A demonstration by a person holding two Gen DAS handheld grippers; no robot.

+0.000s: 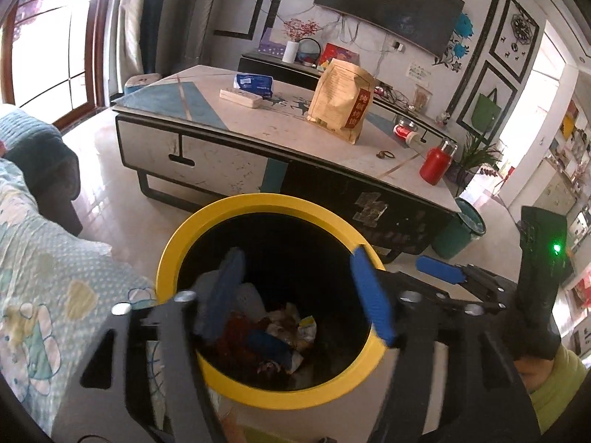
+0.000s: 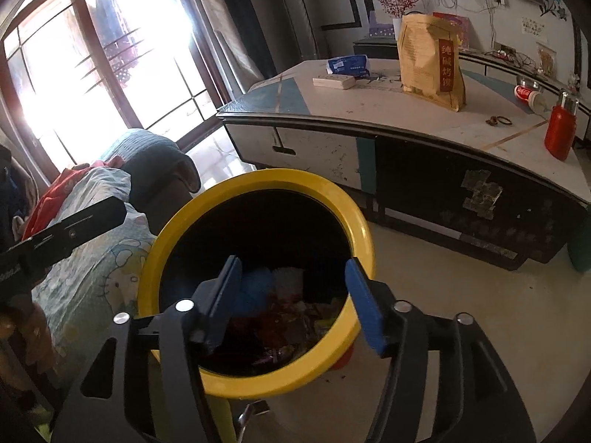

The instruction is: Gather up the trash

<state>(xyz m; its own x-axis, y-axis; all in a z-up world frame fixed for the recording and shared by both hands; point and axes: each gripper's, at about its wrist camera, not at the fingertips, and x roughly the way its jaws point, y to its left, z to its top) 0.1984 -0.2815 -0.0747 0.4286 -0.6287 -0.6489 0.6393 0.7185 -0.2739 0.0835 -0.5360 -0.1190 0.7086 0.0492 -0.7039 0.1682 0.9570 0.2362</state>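
A low coffee table (image 1: 258, 125) with a white and blue top fills the middle of the left wrist view, carrying a tan paper bag (image 1: 341, 101) at centre, a white power strip (image 1: 241, 98) and a blue tissue pack (image 1: 254, 84) toward the upper left. A red flask (image 1: 436, 164) stands at its right corner. A cartoon-print bedcover (image 1: 48, 288) lies lower left, a dark television (image 1: 388, 7) hangs upper right.

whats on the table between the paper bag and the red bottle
A small dark ring-like bit lies between the paper bag and the red bottle; the right wrist view shows it.
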